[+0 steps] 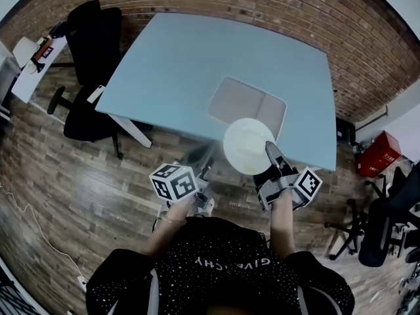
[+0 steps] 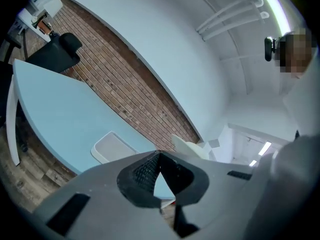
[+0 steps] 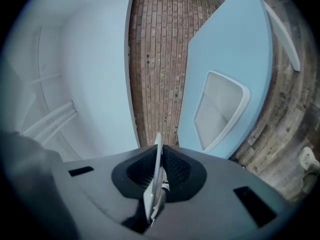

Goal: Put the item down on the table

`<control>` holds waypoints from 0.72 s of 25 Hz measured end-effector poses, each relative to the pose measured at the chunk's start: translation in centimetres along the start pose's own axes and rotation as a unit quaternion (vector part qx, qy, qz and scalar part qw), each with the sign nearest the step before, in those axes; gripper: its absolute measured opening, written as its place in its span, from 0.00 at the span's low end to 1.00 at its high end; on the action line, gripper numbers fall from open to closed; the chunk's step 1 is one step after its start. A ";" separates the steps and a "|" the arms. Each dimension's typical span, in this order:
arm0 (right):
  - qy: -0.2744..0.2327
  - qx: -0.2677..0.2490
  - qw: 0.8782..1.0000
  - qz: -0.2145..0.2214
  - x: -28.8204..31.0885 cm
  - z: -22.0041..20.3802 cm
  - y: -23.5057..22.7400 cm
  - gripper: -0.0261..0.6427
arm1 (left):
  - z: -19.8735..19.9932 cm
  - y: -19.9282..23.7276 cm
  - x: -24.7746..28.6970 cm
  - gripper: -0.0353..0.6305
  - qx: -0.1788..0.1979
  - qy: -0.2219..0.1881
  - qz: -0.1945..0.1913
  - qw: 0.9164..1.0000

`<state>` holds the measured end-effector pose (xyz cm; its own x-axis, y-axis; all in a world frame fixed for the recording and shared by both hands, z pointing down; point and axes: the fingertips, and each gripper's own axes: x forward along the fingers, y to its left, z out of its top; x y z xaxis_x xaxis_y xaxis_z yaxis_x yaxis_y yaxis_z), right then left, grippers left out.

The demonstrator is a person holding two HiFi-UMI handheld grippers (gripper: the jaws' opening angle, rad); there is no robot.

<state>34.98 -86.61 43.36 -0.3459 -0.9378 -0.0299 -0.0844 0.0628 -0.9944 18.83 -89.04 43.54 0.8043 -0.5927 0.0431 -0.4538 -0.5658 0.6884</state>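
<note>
Over the table's (image 1: 197, 64) near edge, toward its near right corner, the plate (image 1: 248, 146) hung in the air, face up and roughly level, not yet on the surface. The right gripper (image 1: 271, 151) was pinched on the plate's rim at its near right side. From the claw the disc extended toward the far edge, overlapping the tray (image 1: 246, 104) in the head view. I judged that set-down called for a forward, downward move onto bare tabletop. The right forearm reached forward. The left gripper (image 2: 159, 156), tips pressed together on nothing, sat close to the body.
</note>
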 end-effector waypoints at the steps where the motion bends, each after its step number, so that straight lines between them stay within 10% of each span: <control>1: -0.002 0.000 1.000 -0.002 1.4 0.8 -0.2 0.08 | 0.8 0.8 1.4 0.07 0.005 0.000 -0.003 1.000; 18: 0.019 -0.089 0.986 -0.142 17.6 9.9 -12.3 0.08 | 3.9 14.0 14.1 0.07 0.054 0.001 0.053 0.997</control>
<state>39.19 -107.32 54.10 -0.3193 -0.9127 0.2550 -0.3451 -0.1387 -0.9283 22.31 -107.53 50.91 0.7496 -0.6521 0.1132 -0.5759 -0.5584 0.5971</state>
